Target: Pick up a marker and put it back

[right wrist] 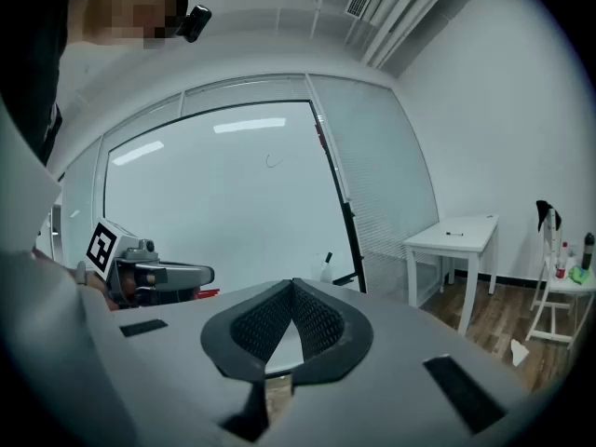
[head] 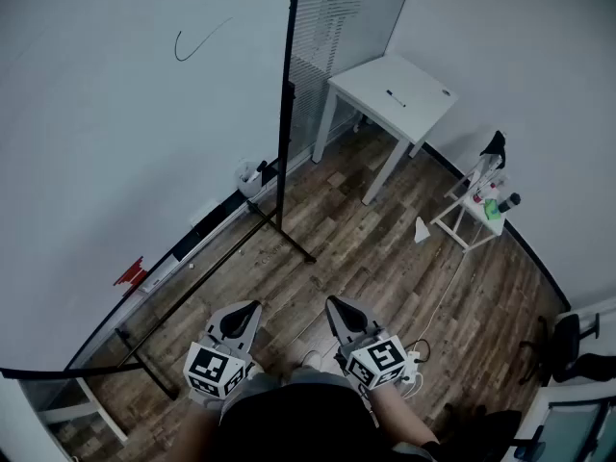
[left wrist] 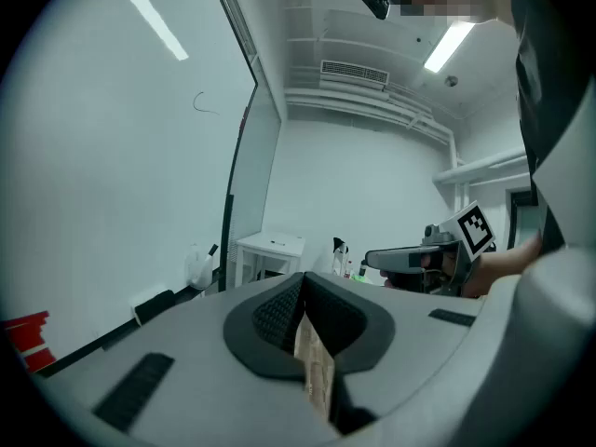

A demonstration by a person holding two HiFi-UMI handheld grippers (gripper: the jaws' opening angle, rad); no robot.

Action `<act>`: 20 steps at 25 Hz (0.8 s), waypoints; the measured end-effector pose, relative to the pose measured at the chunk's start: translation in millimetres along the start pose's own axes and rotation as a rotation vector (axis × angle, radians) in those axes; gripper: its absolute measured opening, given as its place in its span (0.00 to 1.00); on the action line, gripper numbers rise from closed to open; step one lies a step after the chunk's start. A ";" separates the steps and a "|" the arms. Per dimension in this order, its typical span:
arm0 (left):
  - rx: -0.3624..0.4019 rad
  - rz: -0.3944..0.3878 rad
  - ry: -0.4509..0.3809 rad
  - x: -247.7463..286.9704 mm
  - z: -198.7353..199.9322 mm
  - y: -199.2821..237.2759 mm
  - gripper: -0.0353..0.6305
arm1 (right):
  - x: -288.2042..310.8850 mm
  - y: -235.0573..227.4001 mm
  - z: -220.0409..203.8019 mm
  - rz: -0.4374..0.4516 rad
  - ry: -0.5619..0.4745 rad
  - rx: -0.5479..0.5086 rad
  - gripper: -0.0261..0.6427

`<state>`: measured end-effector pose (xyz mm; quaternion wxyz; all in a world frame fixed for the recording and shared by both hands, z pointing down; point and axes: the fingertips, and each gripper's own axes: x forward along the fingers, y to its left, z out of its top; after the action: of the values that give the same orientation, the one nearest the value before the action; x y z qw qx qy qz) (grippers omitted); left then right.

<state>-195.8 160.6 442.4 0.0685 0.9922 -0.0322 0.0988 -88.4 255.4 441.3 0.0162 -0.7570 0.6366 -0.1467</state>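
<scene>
Whiteboard [head: 96, 142]: along the left side.
Bench [head: 371, 85]: far ahead, right of the whiteboard, by the wall.
Marker [head: 396, 98]: on the bench.
Small stand [head: 454, 219]: on the floor [head: 366, 258], right of the bench.
Left claw [head: 252, 306], right claw [head: 332, 303]: nearest, side by side.

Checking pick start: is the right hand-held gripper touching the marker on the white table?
Apart. Head view: the right hand-held gripper is near the person, floor between it and the marker on the white table.
</scene>
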 end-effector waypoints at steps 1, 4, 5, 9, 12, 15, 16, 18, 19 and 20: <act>0.001 -0.002 -0.001 7.7 1.4 -4.9 0.08 | -2.7 -9.2 1.9 -0.006 -0.001 -0.002 0.08; -0.001 -0.014 -0.003 29.0 4.8 -18.6 0.08 | -9.5 -32.1 5.5 -0.012 -0.005 0.001 0.08; -0.003 -0.020 -0.003 35.1 5.5 -22.9 0.08 | -11.5 -37.4 6.1 -0.010 -0.005 0.001 0.08; -0.001 -0.023 -0.004 59.4 10.3 -36.4 0.08 | -21.9 -58.8 12.7 -0.003 -0.020 0.002 0.08; 0.014 -0.014 0.000 77.2 14.1 -40.5 0.08 | -29.0 -80.4 20.7 -0.004 -0.054 0.035 0.08; 0.015 0.002 0.008 94.5 16.0 -46.3 0.08 | -40.2 -106.9 25.1 -0.013 -0.069 0.060 0.08; 0.013 0.005 0.010 101.0 16.3 -50.5 0.08 | -44.2 -115.8 25.7 -0.015 -0.067 0.059 0.08; 0.009 0.010 0.017 114.5 15.4 -59.3 0.08 | -49.2 -132.1 23.8 -0.017 -0.059 0.060 0.08; 0.007 0.012 0.021 121.2 14.3 -62.2 0.08 | -48.8 -139.3 22.5 -0.016 -0.056 0.062 0.08; 0.004 0.013 0.025 128.0 13.1 -63.8 0.08 | -45.9 -146.0 21.7 -0.013 -0.054 0.065 0.08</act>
<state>-63.2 215.4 447.1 0.0662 0.9908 -0.0374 0.1118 50.1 323.9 442.2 0.0569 -0.7638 0.6260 -0.1470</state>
